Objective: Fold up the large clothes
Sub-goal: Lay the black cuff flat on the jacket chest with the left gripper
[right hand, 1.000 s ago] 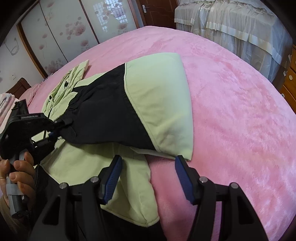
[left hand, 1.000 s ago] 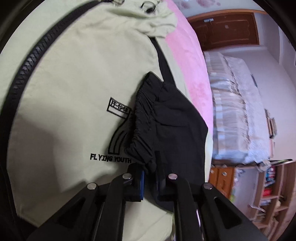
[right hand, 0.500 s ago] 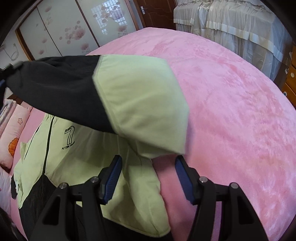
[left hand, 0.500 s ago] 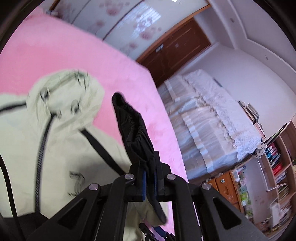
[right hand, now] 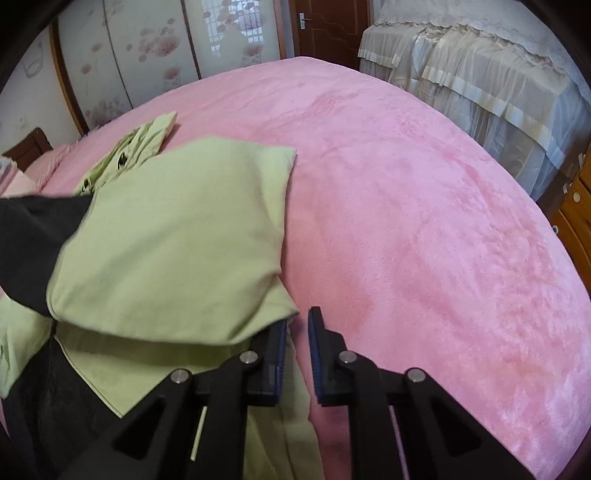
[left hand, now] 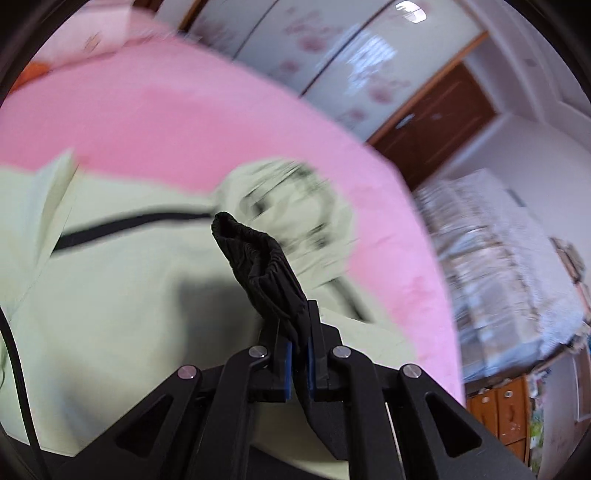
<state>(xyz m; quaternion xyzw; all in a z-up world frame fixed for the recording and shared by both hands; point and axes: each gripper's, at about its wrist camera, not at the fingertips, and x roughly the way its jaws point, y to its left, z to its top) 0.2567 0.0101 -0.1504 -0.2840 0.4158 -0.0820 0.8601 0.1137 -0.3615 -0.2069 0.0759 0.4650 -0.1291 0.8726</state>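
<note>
The jacket (left hand: 110, 295), pale green with black panels, lies spread on the pink blanket (right hand: 406, 221) of the bed, its hood (left hand: 288, 199) toward the far side and its black zip (left hand: 129, 223) running across the chest. I have its black elastic cuff (left hand: 255, 254) clamped in my left gripper (left hand: 299, 354), the blue pads pressed tight on the cloth, so the cuff stands up above the jacket's body with the gathered end pointing away from me. That gripper tilts down toward the bed, and its view is smeared with motion blur. From my right wrist camera I see the sleeve (right hand: 166, 240) itself, green near the shoulder and black toward the cuff, hanging lifted across the jacket's body and reaching off the left edge. My right gripper (right hand: 297, 350) points steeply down at the jacket's edge, right where the green cloth meets the blanket. Its jaws are closing, with a narrow gap left; the left finger is tucked under the sleeve's lower edge, and I see only pink blanket in the gap, no cloth pinched. Beyond the bed stand sliding doors with a flower pattern (right hand: 147, 55), a brown wooden door (right hand: 328, 26), and a second bed under a cream frilled cover (right hand: 480, 81).
</note>
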